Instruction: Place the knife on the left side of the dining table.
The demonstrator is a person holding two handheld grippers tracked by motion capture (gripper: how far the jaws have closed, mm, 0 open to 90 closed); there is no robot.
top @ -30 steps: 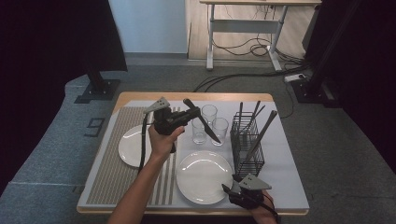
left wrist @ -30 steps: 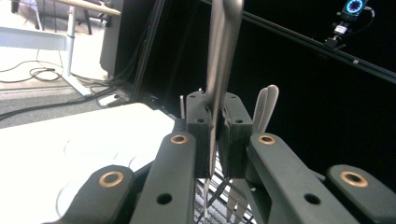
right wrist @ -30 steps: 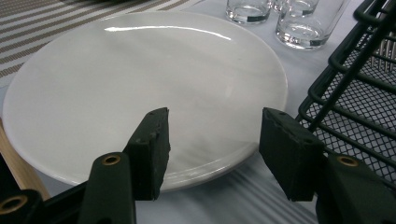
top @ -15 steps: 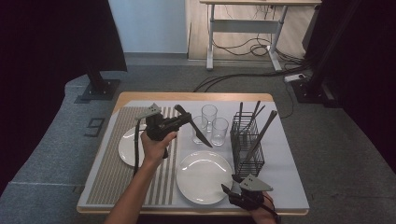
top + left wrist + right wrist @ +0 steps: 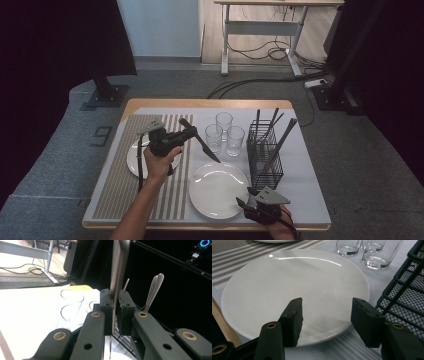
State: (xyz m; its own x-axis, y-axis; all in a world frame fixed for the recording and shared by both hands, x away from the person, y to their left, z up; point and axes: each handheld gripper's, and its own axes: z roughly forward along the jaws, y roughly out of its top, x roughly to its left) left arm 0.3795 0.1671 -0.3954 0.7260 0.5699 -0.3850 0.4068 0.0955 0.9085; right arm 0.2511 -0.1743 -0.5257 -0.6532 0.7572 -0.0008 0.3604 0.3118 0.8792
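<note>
tight middle, open left
three glasses (image 5: pixel 223 134) and the wire basket (image 5: pixel 264 155) crowd the big plate (image 5: pixel 218 189); the striped mat (image 5: pixel 116 184) lies mostly bare.

You have three glasses (image 5: pixel 223 133) clustered at the table's (image 5: pixel 310 200) centre, toward twelve o'clock. At three o'clock from them stands a black wire basket (image 5: pixel 264 155) with cutlery sticking up out of it. A big white plate (image 5: pixel 218 189) lies at six o'clock from the glasses, just beside the basket. A smaller plate (image 5: pixel 135 159) rests on the striped mat (image 5: pixel 120 185) at nine o'clock. Beyond the table, at twelve, you see a desk frame (image 5: pixel 260 27) with cables (image 5: pixel 260 52) on the floor.
</note>
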